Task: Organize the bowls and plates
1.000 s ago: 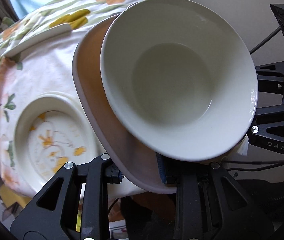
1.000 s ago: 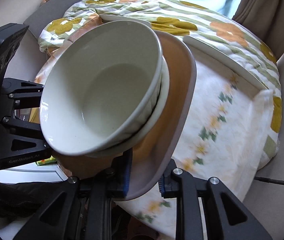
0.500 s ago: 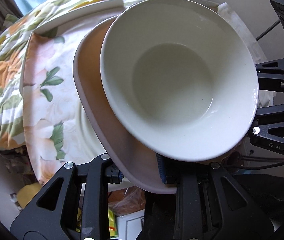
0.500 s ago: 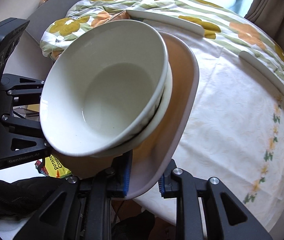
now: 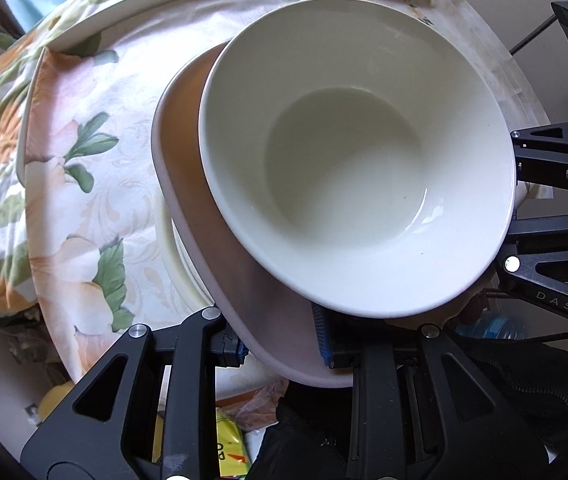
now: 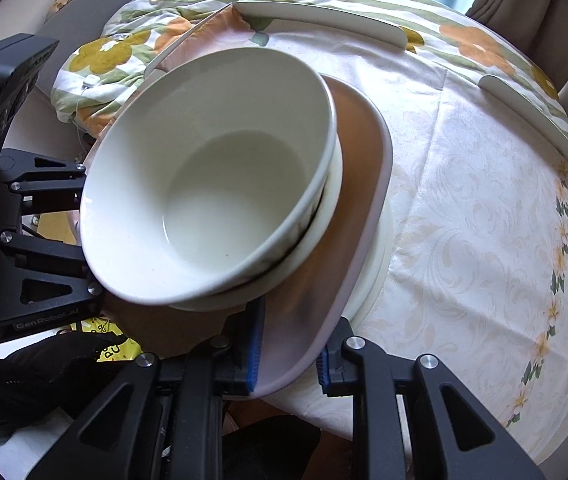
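Terracotta plate (image 5: 212, 256) with stacked bowls (image 6: 220, 184), pinched in both my claws (image 5: 280, 344) (image 6: 288, 356) at six o'clock, should descend level onto the cream dish (image 6: 376, 264) beneath.

I am seeing a stack of dishes tilting slightly: a pinkish-brown plate (image 5: 204, 216) with a pale rounded rim is carrying two nested cream bowls. The upper bowl (image 5: 356, 160) is sitting upright and empty inside a lower bowl (image 6: 324, 248), of which only the rim is showing. A cream plate (image 6: 376, 276) is lying flat just beneath the stack's right edge, near the counter's near side.
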Motion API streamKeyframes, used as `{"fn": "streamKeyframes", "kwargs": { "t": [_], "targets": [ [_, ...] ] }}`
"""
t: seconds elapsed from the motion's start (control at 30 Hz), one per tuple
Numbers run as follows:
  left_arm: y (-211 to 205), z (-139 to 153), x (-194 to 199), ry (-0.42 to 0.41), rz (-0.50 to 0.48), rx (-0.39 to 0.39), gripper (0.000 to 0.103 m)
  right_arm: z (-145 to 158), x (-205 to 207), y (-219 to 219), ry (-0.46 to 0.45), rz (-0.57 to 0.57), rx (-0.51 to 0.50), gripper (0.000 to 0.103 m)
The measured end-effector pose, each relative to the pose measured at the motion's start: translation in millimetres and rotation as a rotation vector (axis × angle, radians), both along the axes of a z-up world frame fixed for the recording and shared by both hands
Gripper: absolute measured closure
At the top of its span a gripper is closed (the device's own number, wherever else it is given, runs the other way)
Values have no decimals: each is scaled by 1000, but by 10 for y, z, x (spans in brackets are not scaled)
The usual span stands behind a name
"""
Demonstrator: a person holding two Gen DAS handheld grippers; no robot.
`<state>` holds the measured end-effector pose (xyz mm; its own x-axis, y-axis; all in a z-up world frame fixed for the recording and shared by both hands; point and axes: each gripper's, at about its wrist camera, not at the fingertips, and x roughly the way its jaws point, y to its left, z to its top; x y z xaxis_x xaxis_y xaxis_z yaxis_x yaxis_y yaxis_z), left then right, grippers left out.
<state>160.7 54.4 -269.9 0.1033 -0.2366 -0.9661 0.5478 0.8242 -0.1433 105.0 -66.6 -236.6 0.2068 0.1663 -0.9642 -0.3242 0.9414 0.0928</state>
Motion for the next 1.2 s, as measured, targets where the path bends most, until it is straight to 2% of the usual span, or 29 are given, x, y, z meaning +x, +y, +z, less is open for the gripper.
{"fn": "streamKeyframes", "kwargs": {
  "t": [0.2, 0.47, 0.67, 0.8, 1.07, 1.1, 1.17, 1.2],
  "targets": [
    [2, 6, 25, 0, -15, -11, 80, -28, -13, -12, -15, -44, 7, 83],
    [-37, 22, 40, 16, -50, 41, 80, -38, 26, 14, 16, -47, -9, 83],
    [-49, 20, 110, 81, -38, 67, 80, -44, 55, -1, 49, -58, 0, 83],
    [-3, 41, 167, 139, -22, 54, 80, -36, 80, -8, 83, -75, 6, 82],
    [24, 205, 140, 145, -58, 82, 79, 136, 85, -36, 110, -90, -11, 68],
    [38, 219, 127, 145, -65, 89, 78, 157, 83, -50, 112, -98, -13, 61],
    [46, 264, 118, 139, -76, 93, 71, 197, 70, -72, 115, -109, -19, 60],
    [39, 284, 101, 135, -75, 93, 57, 222, 54, -83, 111, -114, -15, 60]
  ]
}}
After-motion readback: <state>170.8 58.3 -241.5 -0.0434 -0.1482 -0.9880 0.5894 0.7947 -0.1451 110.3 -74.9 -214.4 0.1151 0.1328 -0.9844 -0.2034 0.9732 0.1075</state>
